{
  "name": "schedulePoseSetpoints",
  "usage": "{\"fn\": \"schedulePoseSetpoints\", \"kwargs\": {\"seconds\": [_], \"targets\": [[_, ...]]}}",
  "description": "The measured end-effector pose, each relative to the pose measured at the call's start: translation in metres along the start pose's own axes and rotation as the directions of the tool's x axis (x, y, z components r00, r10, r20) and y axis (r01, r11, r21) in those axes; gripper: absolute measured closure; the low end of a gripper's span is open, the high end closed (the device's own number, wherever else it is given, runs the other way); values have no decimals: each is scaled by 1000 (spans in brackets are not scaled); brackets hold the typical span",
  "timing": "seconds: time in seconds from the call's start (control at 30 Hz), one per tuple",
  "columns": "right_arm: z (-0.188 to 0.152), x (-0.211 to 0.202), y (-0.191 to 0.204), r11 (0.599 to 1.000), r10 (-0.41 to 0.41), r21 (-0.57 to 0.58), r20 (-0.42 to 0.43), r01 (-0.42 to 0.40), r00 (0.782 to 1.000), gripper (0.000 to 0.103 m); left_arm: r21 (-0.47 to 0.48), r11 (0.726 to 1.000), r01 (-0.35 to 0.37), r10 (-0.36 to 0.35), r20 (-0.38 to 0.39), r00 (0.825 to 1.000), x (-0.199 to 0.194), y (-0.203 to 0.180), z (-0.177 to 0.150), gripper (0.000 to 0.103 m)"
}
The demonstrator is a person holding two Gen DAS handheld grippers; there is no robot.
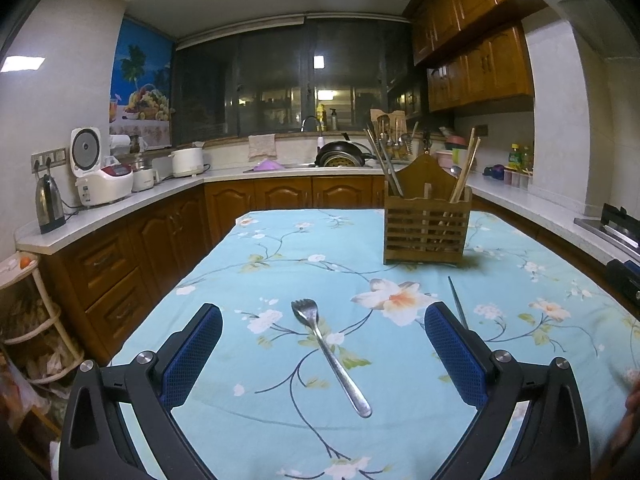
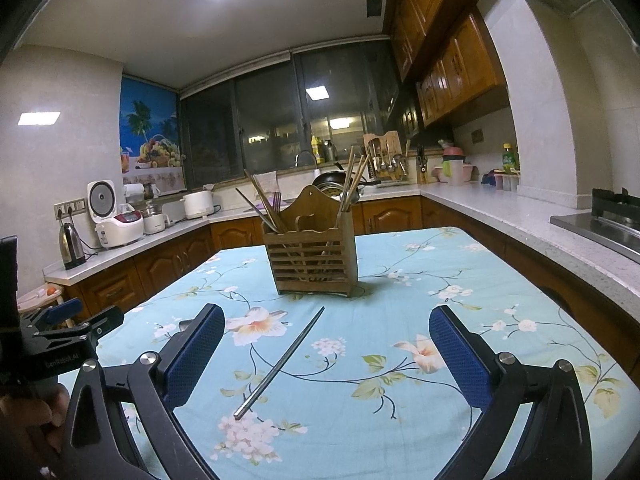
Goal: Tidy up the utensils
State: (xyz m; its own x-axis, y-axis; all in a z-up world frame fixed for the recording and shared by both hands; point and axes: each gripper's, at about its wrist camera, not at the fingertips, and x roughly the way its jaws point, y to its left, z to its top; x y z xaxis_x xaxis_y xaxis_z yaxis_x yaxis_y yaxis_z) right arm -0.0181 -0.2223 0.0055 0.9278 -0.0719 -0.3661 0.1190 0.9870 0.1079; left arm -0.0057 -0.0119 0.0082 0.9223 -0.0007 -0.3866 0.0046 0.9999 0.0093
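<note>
Left gripper (image 1: 323, 322) hovering jaws wide over fork (image 1: 329, 354); right gripper (image 2: 326, 326) wide over chopstick (image 2: 280, 362); holder (image 2: 314, 256) sitting mid-table (image 2: 500, 280).

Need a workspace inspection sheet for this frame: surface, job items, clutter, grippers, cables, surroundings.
Surface: table under blue floral tablecloth.
Job's things: fork lying flat between the left fingers; metal chopstick lying flat ahead of the right gripper; wooden utensil holder upright, already holding chopsticks and a fork.
Clutter: nothing seen on the table.
Grippers: left gripper open, empty; right gripper open, empty.
Cables: appliance cords at the wall sockets.
Surroundings: kettle, rice cooker, sink with pan, wooden cabinets.
</note>
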Motion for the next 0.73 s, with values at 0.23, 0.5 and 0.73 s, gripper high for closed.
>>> {"fn": "schedulePoseSetpoints", "kwargs": {"seconds": [0.23,0.5,0.73], "targets": [[0,-2,5,1000,2,4,-7,-2,1000,0,-2,1000,3,-3,-9,1000,3,-1,0,1],[-1,-5,10,1000,5,8,-17,-5,1000,0,-4,1000,21,-21,-13,1000,4,-6,3,1],[-1,-5,13,1000,8,12,-25,-7,1000,0,14,1000,27,-27,-6,1000,2,-13,2,1]]}}
